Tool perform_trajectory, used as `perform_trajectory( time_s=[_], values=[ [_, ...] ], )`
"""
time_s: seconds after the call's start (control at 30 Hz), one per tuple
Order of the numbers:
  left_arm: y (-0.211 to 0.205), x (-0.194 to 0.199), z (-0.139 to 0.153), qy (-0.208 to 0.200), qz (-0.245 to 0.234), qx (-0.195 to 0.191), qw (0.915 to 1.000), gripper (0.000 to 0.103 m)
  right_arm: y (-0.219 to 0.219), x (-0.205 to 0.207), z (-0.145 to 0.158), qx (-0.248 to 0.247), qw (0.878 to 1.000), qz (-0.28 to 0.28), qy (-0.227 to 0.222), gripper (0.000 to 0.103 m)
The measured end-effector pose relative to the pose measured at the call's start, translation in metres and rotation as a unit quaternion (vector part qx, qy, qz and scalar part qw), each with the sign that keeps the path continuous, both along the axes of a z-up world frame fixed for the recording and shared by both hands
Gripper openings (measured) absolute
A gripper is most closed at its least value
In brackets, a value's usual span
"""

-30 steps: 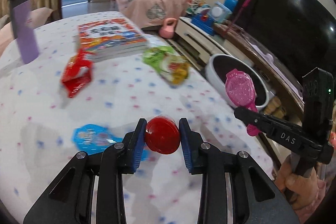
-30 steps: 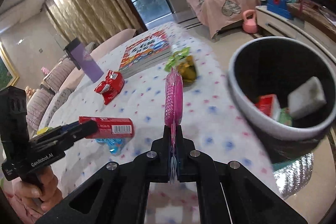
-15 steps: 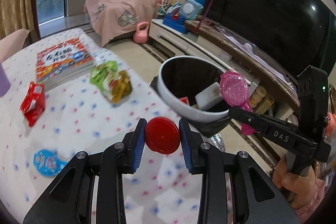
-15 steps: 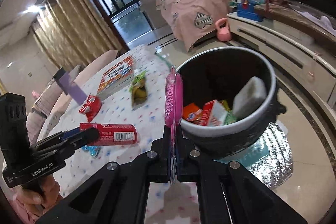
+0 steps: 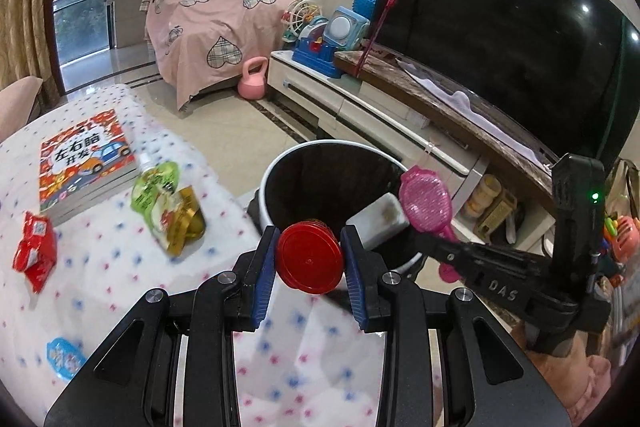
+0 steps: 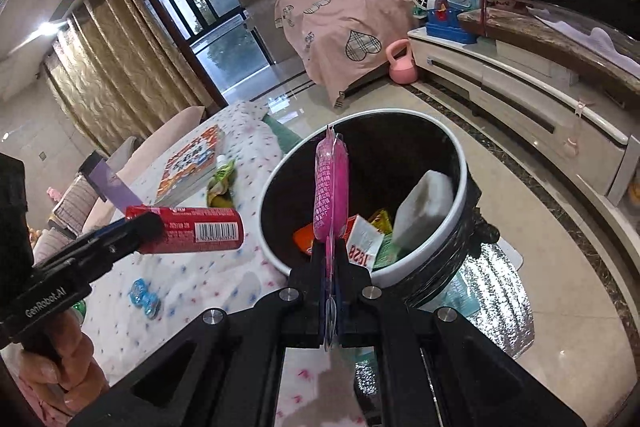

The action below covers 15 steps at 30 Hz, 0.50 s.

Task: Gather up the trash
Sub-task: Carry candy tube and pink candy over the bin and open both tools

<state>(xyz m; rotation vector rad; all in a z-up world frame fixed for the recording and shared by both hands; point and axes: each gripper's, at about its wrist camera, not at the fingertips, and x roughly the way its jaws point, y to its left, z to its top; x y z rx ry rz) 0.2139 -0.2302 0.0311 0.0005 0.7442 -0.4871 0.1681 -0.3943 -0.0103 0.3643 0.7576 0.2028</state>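
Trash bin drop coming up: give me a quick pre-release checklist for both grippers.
1. Left gripper clamped on red tube: ok.
2. Right gripper shut on pink package: ok.
3. Trash bin open, with room inside: ok.
4. Pink package over the bin mouth: ok.
5. Red tube past the bin rim: cannot tell; in the right wrist view it hangs over the tablecloth.
6. The two grippers apart: ok.

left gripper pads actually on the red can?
Touching. Left wrist view: both blue pads press the sides of the red can, no gap, can held clear of the table. Right wrist view also shows the left gripper holding it.
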Motion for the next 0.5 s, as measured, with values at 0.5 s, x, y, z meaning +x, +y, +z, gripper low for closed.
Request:
perform_trajectory(
  time_s=[0.5],
  values=[
    [-0.031, 0.033, -0.026, 0.027, -0.009, 0.015, 0.9995, 0.030, -0.012, 0.031, -0.017, -0.022, 0.999, -0.004, 0.032, 0.003]
  ],
)
